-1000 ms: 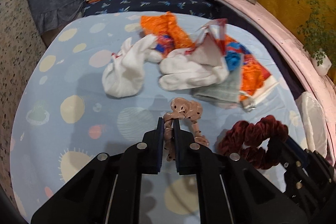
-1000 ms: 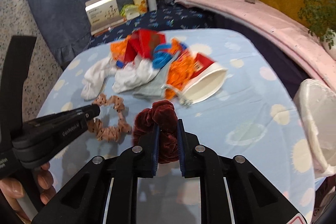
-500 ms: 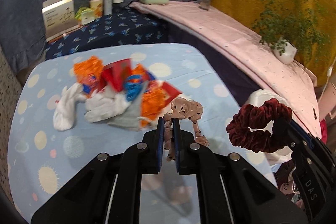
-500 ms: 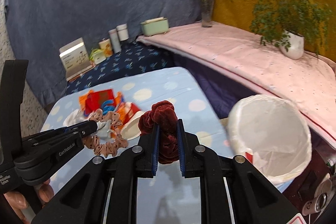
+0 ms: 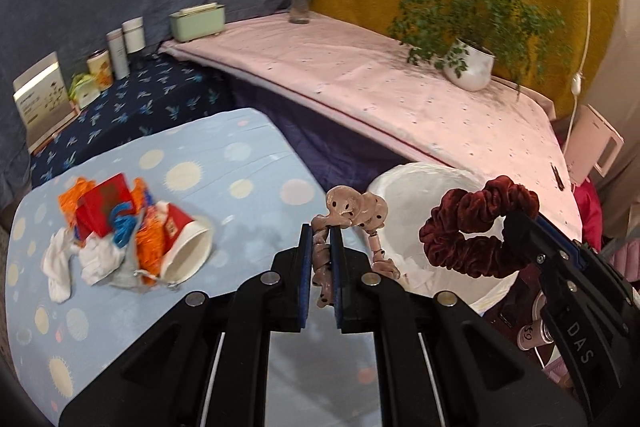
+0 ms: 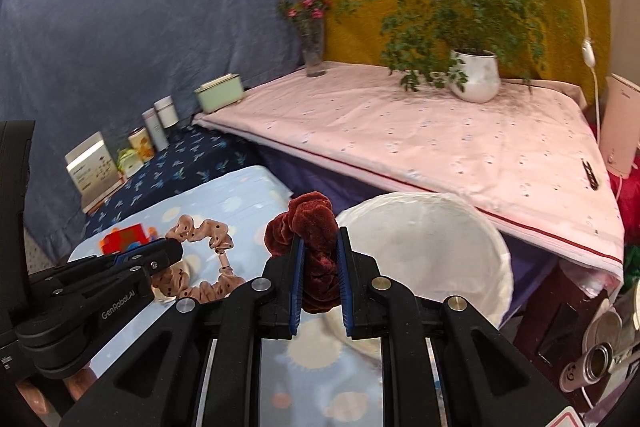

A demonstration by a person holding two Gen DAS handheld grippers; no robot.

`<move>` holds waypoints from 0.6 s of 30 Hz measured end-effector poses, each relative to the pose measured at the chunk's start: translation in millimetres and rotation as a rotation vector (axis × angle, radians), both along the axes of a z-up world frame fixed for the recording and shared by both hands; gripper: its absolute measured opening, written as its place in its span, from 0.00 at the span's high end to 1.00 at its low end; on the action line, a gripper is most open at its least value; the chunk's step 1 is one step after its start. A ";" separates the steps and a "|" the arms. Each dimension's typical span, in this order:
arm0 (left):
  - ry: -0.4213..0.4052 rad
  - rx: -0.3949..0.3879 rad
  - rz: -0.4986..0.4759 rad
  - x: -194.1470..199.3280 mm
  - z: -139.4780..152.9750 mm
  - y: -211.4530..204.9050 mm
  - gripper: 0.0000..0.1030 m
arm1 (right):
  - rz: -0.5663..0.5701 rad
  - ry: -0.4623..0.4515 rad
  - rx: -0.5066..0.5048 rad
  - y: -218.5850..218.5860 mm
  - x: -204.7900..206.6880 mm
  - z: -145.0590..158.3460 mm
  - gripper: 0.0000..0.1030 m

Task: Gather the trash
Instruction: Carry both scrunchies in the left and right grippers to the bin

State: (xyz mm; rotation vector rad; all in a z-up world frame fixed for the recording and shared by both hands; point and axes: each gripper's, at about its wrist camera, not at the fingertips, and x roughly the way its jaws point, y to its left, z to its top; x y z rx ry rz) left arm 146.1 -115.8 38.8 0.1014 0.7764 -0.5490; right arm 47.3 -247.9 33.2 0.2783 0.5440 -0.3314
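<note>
My left gripper (image 5: 321,239) is shut on a beige dotted scrunchie (image 5: 354,213) and holds it in the air by the near rim of a white-lined trash bin (image 5: 404,187). My right gripper (image 6: 318,247) is shut on a dark red velvet scrunchie (image 6: 310,223), just left of the bin (image 6: 432,247). The red scrunchie (image 5: 476,227) hangs over the bin in the left wrist view. The beige scrunchie (image 6: 204,259) and the left gripper (image 6: 176,251) show at the left of the right wrist view.
A pile of orange and red wrappers, a paper cup and white socks (image 5: 128,239) lies on the blue dotted table (image 5: 224,179). A pink-covered bench (image 6: 440,131) with a potted plant (image 6: 474,75) and a vase (image 6: 314,47) stands behind the bin. Boxes and jars (image 5: 116,55) stand at the back left.
Both grippers have swung right, away from the pile, carrying their scrunchies to the trash bin. The bin now fills more of both views.
</note>
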 end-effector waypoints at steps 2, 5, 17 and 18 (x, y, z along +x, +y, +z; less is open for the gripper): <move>-0.006 0.006 -0.022 -3.1 1.3 -13.8 0.92 | -0.023 -0.006 0.005 -10.7 -4.2 -0.5 0.86; -0.007 0.012 -0.051 -6.0 1.0 -31.5 0.92 | -0.052 -0.010 0.009 -26.4 -9.7 -1.0 0.86; 0.041 0.019 -0.171 -4.4 -10.6 -97.6 0.91 | -0.140 0.008 0.044 -79.4 -22.0 -17.6 0.86; 0.046 0.017 -0.177 -3.7 -12.4 -101.2 0.91 | -0.144 0.011 0.046 -82.8 -22.1 -19.1 0.86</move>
